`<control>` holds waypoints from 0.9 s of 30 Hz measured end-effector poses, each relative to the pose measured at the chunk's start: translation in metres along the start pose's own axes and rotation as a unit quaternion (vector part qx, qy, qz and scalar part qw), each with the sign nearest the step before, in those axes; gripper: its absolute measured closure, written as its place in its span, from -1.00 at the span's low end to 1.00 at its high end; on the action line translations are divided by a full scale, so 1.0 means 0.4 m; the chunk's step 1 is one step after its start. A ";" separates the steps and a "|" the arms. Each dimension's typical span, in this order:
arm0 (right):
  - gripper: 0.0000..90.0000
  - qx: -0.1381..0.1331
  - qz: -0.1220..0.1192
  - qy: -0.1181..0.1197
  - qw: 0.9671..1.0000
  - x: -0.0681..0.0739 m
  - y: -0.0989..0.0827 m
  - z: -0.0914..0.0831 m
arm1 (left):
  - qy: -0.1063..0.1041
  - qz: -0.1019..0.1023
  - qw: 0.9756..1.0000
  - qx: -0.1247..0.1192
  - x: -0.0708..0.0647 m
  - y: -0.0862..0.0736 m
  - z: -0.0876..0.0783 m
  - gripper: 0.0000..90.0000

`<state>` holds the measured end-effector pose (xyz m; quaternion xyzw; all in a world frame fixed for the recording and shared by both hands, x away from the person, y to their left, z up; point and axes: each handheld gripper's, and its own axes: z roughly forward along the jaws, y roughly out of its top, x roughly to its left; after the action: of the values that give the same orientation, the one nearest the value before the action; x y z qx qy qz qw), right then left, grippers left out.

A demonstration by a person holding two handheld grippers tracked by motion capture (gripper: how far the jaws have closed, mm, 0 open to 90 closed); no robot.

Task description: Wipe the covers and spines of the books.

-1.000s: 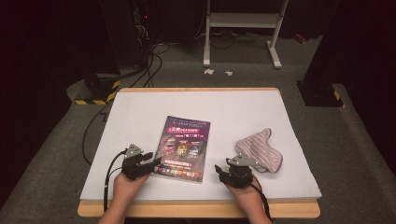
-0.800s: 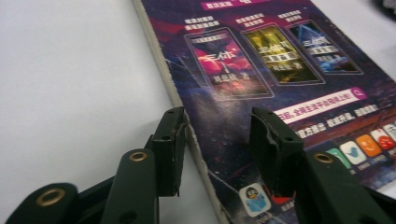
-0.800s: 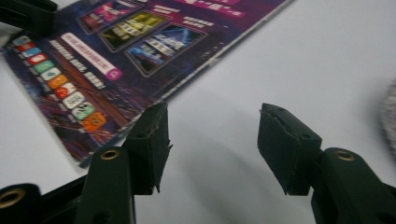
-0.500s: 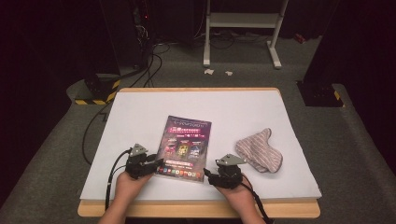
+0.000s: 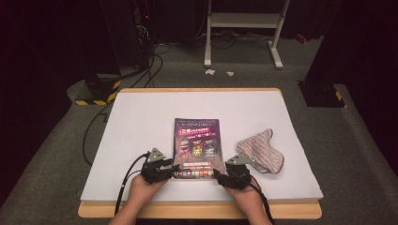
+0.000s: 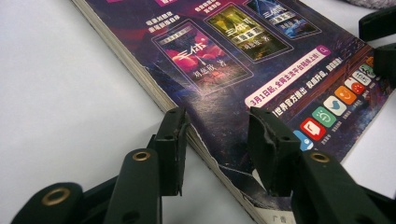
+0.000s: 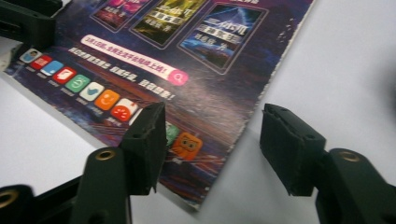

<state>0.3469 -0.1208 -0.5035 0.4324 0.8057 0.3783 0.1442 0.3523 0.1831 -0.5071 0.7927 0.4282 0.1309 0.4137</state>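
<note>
Near the bottom centre of the high view, lying flat on the white surface (image 5: 141, 117): a dark purple paperback book (image 5: 197, 146), back cover up, spine edge toward frame left. Flanking its lower corners, the left tool (image 5: 174, 169) at the lower left corner and the right tool (image 5: 217, 174) at the lower right corner, each gripped by a hand entering from the bottom edge. Just right of the book and touching neither it nor the tools' jaws, resting on the surface, a striped grey-pink cloth (image 5: 261, 153).

In the left gripper view, straddling the book (image 6: 243, 60) at its spine-side corner: the left tool (image 6: 215, 135), jaws partly apart and just having been closing further, one jaw beside the page edges at lower centre, the other hovering over the cover at lower right; not clamping, pads not seen pressing on anything.

In the right gripper view, standing wide apart: the right tool (image 7: 212, 126), jaws just having been narrowing a little, left jaw over the row of coloured app icons on the book (image 7: 187, 56), right jaw over bare surface at frame right, the worn cover edge between them; holding nothing.
</note>
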 end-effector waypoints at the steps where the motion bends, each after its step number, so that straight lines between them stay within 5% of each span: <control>1: -0.01 0.002 0.001 0.009 1.000 -0.002 -0.001 -0.002 | 0.000 0.000 1.000 -0.001 -0.004 0.001 0.002 0.29; 12: -0.02 0.000 0.007 0.003 1.000 -0.012 -0.016 -0.020 | -0.001 0.020 1.000 -0.003 -0.024 0.009 0.009 0.28; 15: -0.06 -0.019 -0.005 -0.006 1.000 -0.011 -0.013 -0.035 | 0.015 0.029 0.999 -0.018 -0.016 0.008 -0.004 0.25; 23: -0.05 -0.084 -0.002 -0.040 0.996 -0.064 0.014 -0.114 | 0.064 0.020 0.994 -0.087 0.063 -0.016 -0.083 -0.01; 27: -0.06 -0.105 0.001 -0.076 0.992 -0.106 0.030 -0.152 | 0.078 0.003 0.991 -0.111 0.103 -0.037 -0.122 -0.12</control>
<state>0.3447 -0.1803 -0.4580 0.4430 0.7480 0.4269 0.2490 0.3413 0.2465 -0.4940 0.7306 0.4393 0.2401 0.4643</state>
